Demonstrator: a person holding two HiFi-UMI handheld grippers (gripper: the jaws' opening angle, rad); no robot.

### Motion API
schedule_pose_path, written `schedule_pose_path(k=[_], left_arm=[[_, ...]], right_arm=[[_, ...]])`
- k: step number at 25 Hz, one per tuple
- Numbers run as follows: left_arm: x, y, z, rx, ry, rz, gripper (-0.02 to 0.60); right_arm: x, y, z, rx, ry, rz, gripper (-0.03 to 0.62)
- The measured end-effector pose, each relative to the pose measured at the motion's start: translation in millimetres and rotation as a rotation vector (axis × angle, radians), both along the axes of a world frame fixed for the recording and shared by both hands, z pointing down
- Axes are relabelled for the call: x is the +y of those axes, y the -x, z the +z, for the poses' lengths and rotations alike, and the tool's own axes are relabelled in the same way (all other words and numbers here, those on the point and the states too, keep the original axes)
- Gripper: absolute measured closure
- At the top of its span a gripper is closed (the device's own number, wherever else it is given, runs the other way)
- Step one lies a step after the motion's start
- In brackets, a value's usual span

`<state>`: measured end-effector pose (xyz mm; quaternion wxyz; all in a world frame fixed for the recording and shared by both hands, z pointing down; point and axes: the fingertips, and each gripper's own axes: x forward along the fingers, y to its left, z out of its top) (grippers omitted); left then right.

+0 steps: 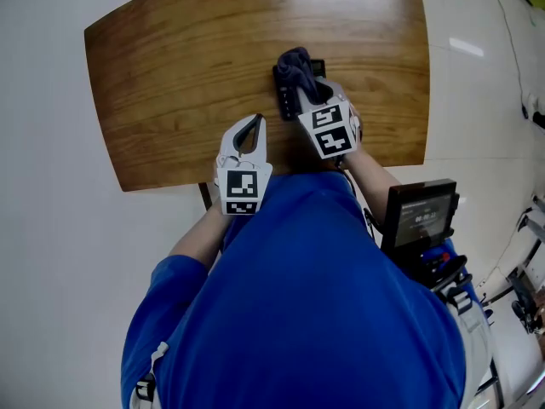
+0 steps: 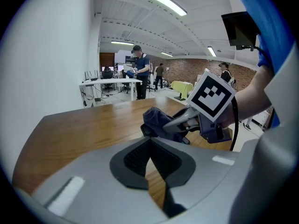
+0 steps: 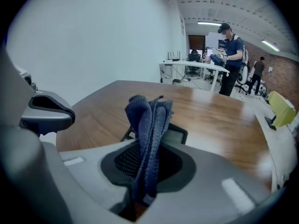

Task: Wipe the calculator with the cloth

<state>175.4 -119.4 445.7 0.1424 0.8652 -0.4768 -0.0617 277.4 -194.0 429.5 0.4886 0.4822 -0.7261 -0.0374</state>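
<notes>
Right gripper (image 1: 312,97) is clamped on the dark blue cloth (image 3: 148,119), and the bunched fabric stands up between its jaws, right over the calculator (image 1: 287,100). Cloth is on or just above the calculator's top face; from the head view I can't say which. The calculator lies flat on the wooden table (image 1: 170,83), its small screen showing just past the fabric in the right gripper view.

Left gripper (image 1: 254,124) sits on the near left side of the calculator, jaws closed together on nothing, not touching it. So nothing is bracing the calculator right now.

Progress, as I judge it: cloth is picked up and brought to the job, and wiping looks under way or about to start. How much of the face is already covered can't be read from here.

Room to move: plenty of bare wood beyond the calculator and to its left. The table's near edge is close behind it, towards the person's body, so strokes pulled that way risk dragging the calculator towards the drop. The right edge is further off.
</notes>
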Motion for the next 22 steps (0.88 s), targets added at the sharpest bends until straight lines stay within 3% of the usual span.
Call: schedule_pose_path(k=[13,22], left_arm=[[-8.5,-3.8,11.0,-0.011,0.016,0.049,0.574],[-5.5,-1.0,12.1,-0.006,0.022,0.024,0.574]], right_arm=[[-10.8,-55.1,-18.8,0.033,-0.046,0.138,0.522],[-3.3,-31.3,-11.3,0.021,-0.027,0.089,0.522]])
